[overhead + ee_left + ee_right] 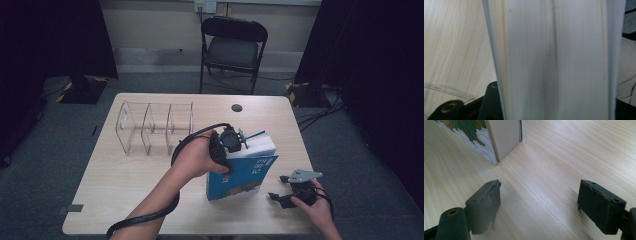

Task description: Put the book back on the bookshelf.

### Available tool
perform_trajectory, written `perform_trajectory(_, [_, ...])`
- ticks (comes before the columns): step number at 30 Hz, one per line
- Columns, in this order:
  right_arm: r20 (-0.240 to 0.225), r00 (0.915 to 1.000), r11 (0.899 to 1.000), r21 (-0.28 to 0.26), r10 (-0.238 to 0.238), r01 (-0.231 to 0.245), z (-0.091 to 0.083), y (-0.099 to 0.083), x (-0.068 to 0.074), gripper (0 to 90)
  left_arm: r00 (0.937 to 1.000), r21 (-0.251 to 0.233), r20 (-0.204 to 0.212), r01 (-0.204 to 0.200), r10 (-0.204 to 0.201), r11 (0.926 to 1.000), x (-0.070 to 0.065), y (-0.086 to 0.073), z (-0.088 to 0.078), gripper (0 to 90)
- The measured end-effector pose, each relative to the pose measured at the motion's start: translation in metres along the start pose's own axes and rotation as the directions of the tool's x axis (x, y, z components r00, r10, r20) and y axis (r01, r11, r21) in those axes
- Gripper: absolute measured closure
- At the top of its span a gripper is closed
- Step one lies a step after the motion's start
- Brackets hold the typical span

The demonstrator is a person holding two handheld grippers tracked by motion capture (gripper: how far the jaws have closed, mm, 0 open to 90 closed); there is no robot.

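Blue book (pixel 245 175) upright near table's front edge, clamped in left tool (pixel 231 145), right tool (pixel 280 196) wide, beside it.

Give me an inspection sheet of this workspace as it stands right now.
Surface: light wooden table, bare at the front.
Job's things: blue book stands upright; clear divider rack stands empty to its left.
Clutter: small dark disc near the far edge.
Grippers: left tool clamps the book's top; right tool open, low over the table.
Cables: black cable trails along the left forearm.
Surroundings: folding chair, dark curtains, floor wires.
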State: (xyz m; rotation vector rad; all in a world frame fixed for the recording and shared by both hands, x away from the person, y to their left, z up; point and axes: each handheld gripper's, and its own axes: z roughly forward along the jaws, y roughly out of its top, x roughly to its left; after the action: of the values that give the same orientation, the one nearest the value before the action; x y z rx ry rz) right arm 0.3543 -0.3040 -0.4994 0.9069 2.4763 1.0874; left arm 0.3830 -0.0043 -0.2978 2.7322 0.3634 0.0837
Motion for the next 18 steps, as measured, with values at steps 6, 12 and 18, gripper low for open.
perform_trajectory(6, [-0.001, 1.0, 1.0, -0.002, 0.0, 0.0, 0.0001, -0.0001, 0.0001, 17.8, 1.0, -0.037, 0.006, -0.001, 0.002, 0.9993, 0.0007, -0.0039, 0.0015, 57.4])
perform_trajectory(12, [0.0, 1.0, 1.0, -0.001, 0.001, -0.001, 0.0001, -0.0001, 0.0002, 17.8, 0.9999, -0.049, 0.016, 0.006, -0.005, 0.9988, 0.0017, -0.0054, 0.0021, 57.8])
perform_trajectory(18, [0.0, 1.0, 1.0, -0.001, 0.001, -0.001, 0.0001, -0.0001, 0.0002, 17.8, 1.0, -0.066, 0.006, 0.0, 0.0, 0.9978, 0.0024, -0.0067, 0.0024, 56.1])
